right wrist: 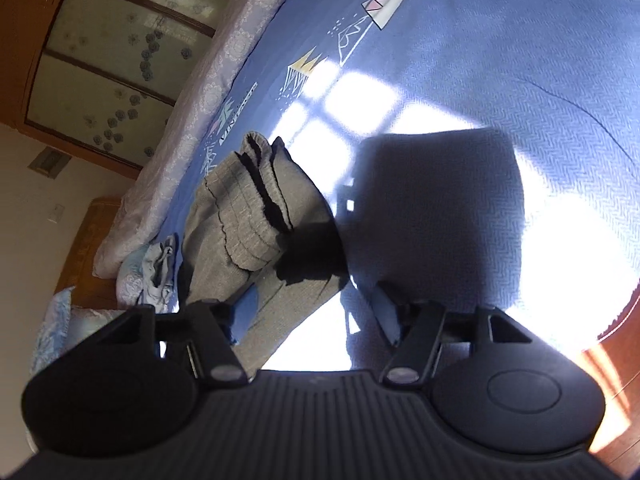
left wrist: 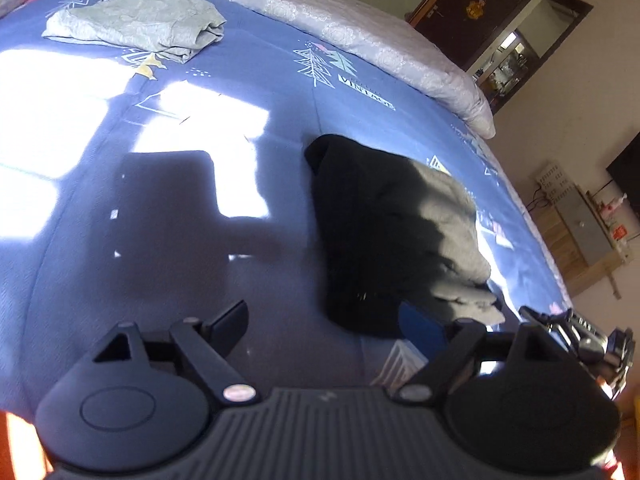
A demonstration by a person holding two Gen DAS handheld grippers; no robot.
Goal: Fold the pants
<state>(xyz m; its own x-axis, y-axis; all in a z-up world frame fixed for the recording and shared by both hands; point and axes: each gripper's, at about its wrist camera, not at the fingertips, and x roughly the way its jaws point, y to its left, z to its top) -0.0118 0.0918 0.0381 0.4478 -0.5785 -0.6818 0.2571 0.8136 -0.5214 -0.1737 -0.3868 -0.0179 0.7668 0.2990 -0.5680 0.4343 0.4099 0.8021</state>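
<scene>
The pants [left wrist: 400,232] are found folded in a compact stack on the bed [left wrist: 240,280], near its side edge. The left gripper [left wrist: 324,320] and right gripper [right wrist: 316,312] are held with jaws apart, nothing clamped. A level, undisturbed stack is advised on withdrawal

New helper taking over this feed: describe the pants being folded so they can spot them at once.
Start from the blue patterned bedsheet covering the bed. The grey pants lie on it in a thick folded bundle, half in shadow, below the rolled pale quilt. Unlike the pale green folded cloth farther up, they are dark grey knit.
</scene>
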